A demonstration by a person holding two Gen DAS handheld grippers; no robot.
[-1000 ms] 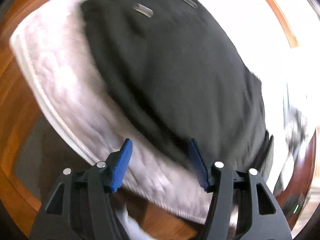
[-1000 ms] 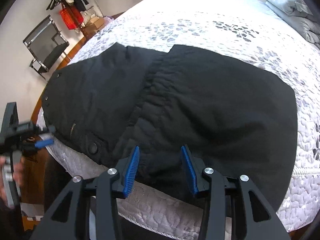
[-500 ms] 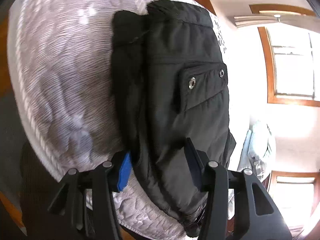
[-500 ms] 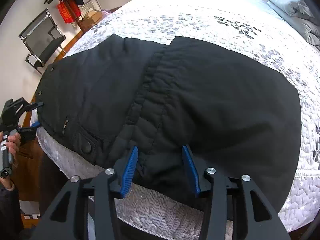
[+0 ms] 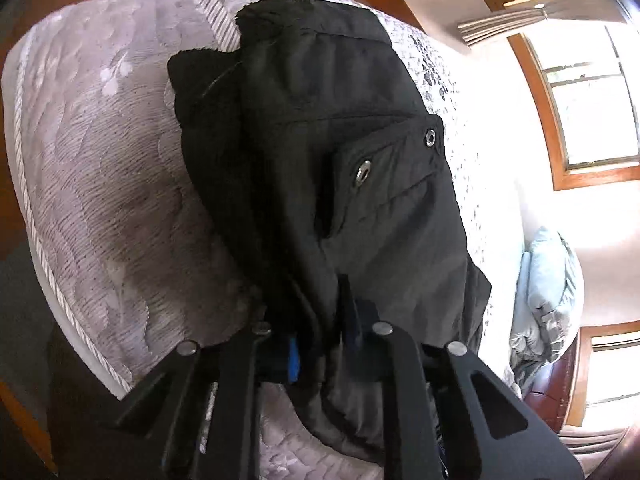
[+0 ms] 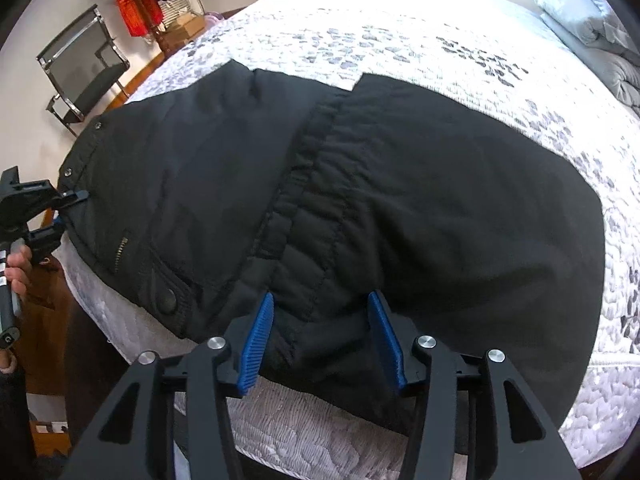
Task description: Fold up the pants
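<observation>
Black pants (image 6: 360, 208) lie folded on a white quilted bed (image 6: 420, 40), near its foot edge. In the left wrist view the pants (image 5: 360, 200) show a snap pocket flap. My left gripper (image 5: 316, 344) is shut on the pants' near edge, fabric bunched between its fingers; it also shows at the far left of the right wrist view (image 6: 60, 212), at the pants' end. My right gripper (image 6: 320, 336) is open, its blue pads (image 6: 256, 344) straddling the pants' front edge at the elastic band.
The bed's corded edge (image 5: 60, 280) drops to a wooden floor (image 5: 12, 200). Grey pillows (image 6: 592, 20) lie at the bed's far right. A black chair (image 6: 84, 76) and a coat rack with a red bag (image 6: 138, 12) stand by the wall.
My left gripper swung round to the pants' end, moved onto the edge and closed on it. My right gripper moved forward a little over the front edge, still open.
</observation>
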